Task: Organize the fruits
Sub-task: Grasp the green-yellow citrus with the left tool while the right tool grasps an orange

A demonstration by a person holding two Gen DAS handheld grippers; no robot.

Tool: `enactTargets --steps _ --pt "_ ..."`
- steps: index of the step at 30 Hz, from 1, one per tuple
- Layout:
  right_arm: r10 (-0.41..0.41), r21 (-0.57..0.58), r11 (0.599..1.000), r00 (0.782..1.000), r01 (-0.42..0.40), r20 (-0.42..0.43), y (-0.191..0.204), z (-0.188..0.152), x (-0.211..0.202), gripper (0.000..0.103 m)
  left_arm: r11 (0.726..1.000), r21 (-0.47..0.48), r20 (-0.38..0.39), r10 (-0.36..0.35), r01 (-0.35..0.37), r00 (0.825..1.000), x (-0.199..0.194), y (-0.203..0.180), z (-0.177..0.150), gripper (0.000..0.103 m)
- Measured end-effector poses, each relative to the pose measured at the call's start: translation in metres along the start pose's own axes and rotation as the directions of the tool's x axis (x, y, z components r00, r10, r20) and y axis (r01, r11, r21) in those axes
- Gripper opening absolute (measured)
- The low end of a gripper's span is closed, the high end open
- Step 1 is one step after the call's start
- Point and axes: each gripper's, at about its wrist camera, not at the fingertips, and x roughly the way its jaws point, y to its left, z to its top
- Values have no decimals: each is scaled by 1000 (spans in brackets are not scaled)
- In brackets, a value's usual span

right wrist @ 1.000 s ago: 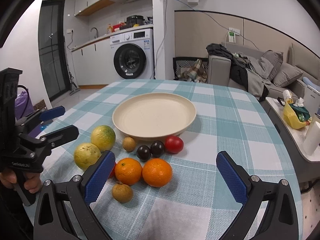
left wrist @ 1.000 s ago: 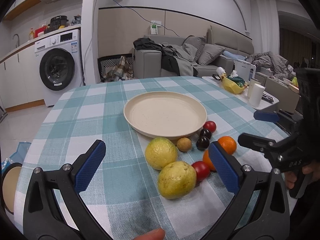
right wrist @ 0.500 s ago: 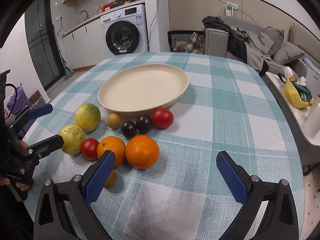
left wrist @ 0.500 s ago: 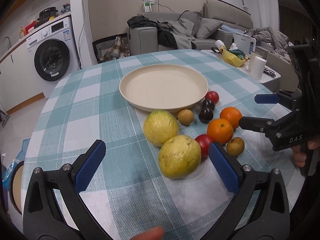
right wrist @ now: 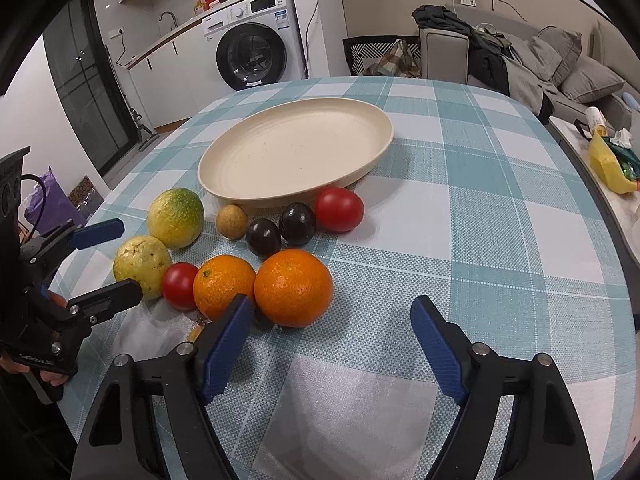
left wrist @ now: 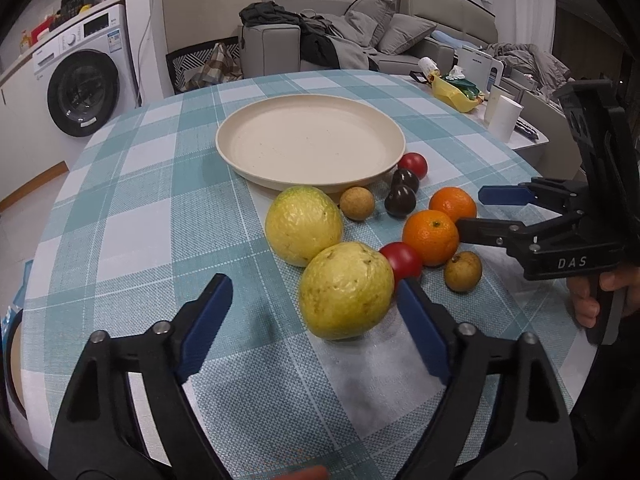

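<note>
An empty cream plate (left wrist: 308,148) (right wrist: 296,148) sits mid-table. In front of it lie two yellow-green guavas (left wrist: 346,290) (left wrist: 304,224), two oranges (right wrist: 293,287) (right wrist: 223,286), two red tomatoes (right wrist: 339,209) (right wrist: 180,285), two dark plums (right wrist: 297,224) (right wrist: 263,237) and two small brown longans (left wrist: 357,203) (left wrist: 463,271). My left gripper (left wrist: 316,312) is open, low, with the near guava just ahead between its fingers. My right gripper (right wrist: 332,324) is open just behind the nearer orange. Each gripper shows in the other's view (left wrist: 480,210) (right wrist: 108,260).
The round table has a teal checked cloth (right wrist: 480,216). A washing machine (right wrist: 252,56) and a sofa (left wrist: 360,40) stand behind it. A side table with a yellow bag (left wrist: 456,94) and a paper roll (left wrist: 504,118) is at the right.
Both grippers have moved forward and down toward the fruit. Both sets of fingers stand narrower than before. The left has closed in on the near guava, the right on the oranges.
</note>
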Motion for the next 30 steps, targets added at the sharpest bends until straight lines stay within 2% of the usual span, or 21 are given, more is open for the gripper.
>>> enactTargets --steps 9,16,21,30 --pt "50 5 999 999 -50 -8 1 4 5 66 998 17 -37 -67 67 997 9 -6 -1 47" --pt "85 11 996 996 -85 -9 3 9 8 54 997 14 -28 -76 77 997 9 -7 -2 46" --pt "111 12 994 994 -111 -11 5 10 10 41 995 14 -2 -94 94 996 3 -8 0 46" --pt "96 -2 995 995 -96 9 9 8 5 40 995 -20 49 -97 98 994 -11 -1 3 46"
